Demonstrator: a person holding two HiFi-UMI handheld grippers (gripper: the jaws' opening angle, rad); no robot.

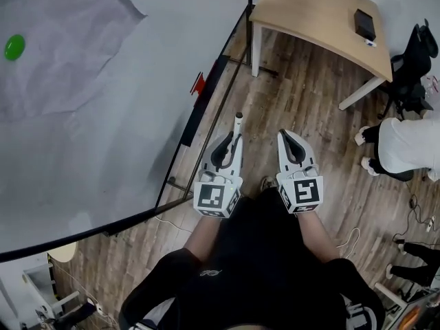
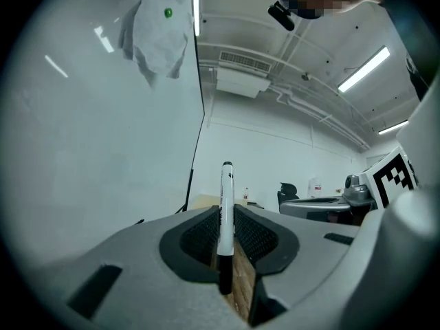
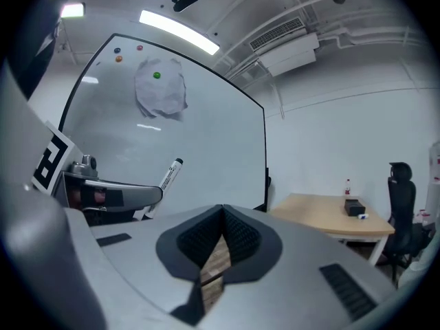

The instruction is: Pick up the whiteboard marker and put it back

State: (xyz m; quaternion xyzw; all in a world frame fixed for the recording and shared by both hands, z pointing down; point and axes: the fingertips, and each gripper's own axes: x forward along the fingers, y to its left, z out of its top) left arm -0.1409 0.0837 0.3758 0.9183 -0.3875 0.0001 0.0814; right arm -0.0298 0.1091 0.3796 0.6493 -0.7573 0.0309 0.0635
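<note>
Head view: the left hand-held gripper [image 1: 232, 141] clasps the whiteboard marker [image 1: 238, 125], which juts toward 12 o'clock beside the whiteboard [image 1: 103, 115]. Left gripper view: its pads [image 2: 204, 238] pinch the barrel. Right gripper view: the right hand-held gripper [image 3: 221, 210] sits clenched, empty. Likely mid-carry; next, reach the board's ledge [image 1: 203, 105].

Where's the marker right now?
The marker is pinched in the left claw, sticking out past its tips. In the head view it sits just right of the whiteboard and its lower edge, beside the empty right claw.
</note>
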